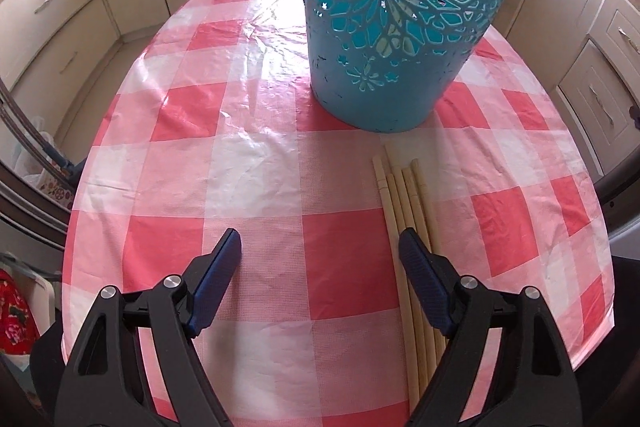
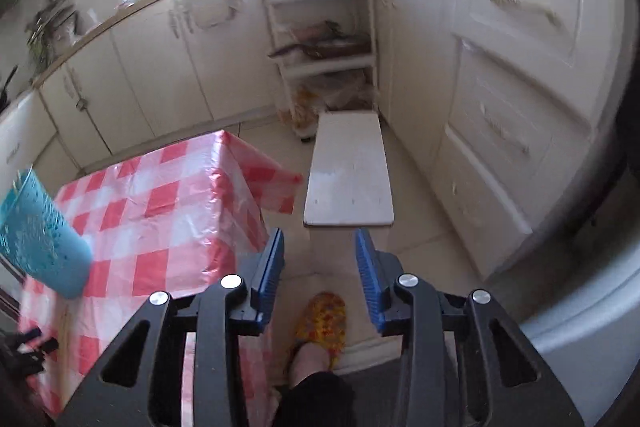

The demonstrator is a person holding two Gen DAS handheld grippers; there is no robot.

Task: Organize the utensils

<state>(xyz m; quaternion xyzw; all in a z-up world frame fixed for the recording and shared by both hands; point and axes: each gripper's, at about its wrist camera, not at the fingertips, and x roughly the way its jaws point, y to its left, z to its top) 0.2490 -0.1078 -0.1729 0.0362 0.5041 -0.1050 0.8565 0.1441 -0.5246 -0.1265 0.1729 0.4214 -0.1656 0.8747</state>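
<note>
The table, draped in a pink-and-white checked cloth, fills the left wrist view; in the right wrist view only its corner shows at lower left, the rest being floor, cabinets and a white stool. A teal perforated holder stands upright at upper centre of the left wrist view, and appears blurred at the left edge of the right wrist view. The task's things, a bundle of wooden chopsticks, lie side by side on the cloth just below the holder, running toward the lower right. The left gripper, jaws wide apart and empty, hangs over the cloth with its right finger overlapping the bundle. The right gripper, jaws partly apart and empty, points off the table toward the floor. Judged step: approach to pick up chopsticks. The next move calls for centring a gripper over the bundle, closing on it, then lifting it into the holder.
</note>
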